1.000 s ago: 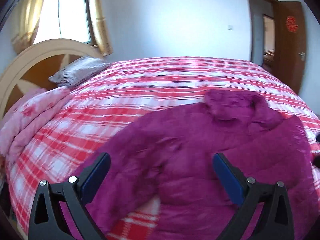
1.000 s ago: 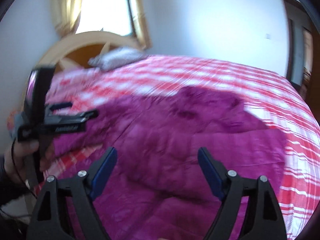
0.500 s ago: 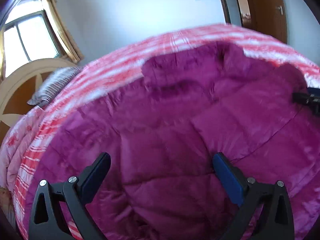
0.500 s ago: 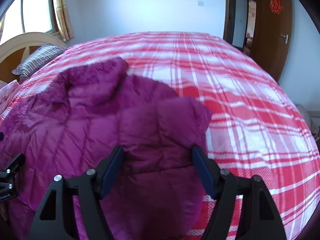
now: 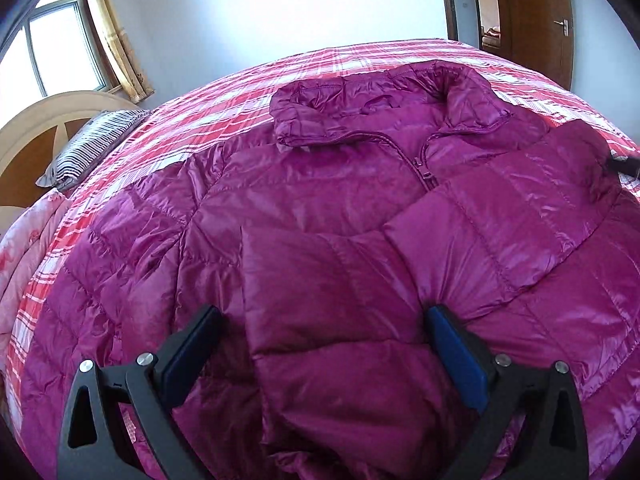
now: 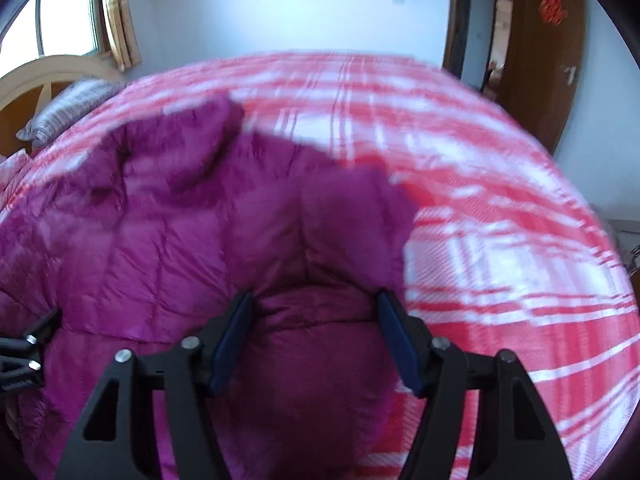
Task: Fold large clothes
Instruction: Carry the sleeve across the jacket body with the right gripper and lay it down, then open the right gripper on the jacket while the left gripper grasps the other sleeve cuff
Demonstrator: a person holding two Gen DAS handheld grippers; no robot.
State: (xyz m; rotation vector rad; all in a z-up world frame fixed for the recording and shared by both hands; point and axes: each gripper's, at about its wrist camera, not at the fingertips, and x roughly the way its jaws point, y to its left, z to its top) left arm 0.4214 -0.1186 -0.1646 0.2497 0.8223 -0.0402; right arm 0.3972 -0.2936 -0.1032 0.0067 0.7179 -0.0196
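My left gripper [image 5: 320, 344] gapes astride the jacket [image 5: 360, 208] sleeve; right gripper [image 6: 314, 332] has been narrowing around padding (contact unclear).

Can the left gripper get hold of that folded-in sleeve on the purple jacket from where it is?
Probably yes. The left gripper is open with the folded sleeve of the purple down jacket already lying between its pads, and nothing covers it. It would only have to close.
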